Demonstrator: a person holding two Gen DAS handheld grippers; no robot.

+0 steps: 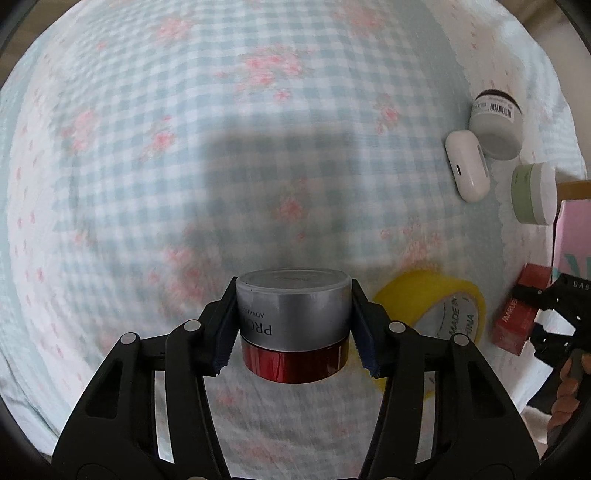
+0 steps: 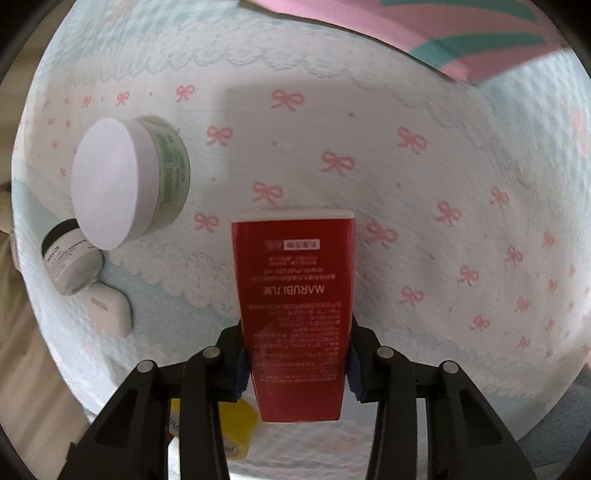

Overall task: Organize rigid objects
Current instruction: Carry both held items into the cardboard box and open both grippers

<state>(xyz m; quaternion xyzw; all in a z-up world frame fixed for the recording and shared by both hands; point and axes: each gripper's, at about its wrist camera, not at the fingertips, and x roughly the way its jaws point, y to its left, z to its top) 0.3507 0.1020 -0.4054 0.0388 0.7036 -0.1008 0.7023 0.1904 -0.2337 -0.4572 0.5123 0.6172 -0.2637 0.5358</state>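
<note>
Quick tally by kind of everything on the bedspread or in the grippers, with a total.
Round cosmetic jars: 3 (silver-and-red jar in the left gripper, grey jar, green jar)
Boxes: 2 (red box in the right gripper, pink box)
Tape rolls: 1 (yellow tape)
Earbud cases: 1 (white case)
Total: 7

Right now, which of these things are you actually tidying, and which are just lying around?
Part of the job:
- silver and red jar, gripped by left gripper
- red box, gripped by right gripper
- green jar
- grey jar
- white case
- yellow tape roll

Just lying about:
- patterned cloth
- pink box
</note>
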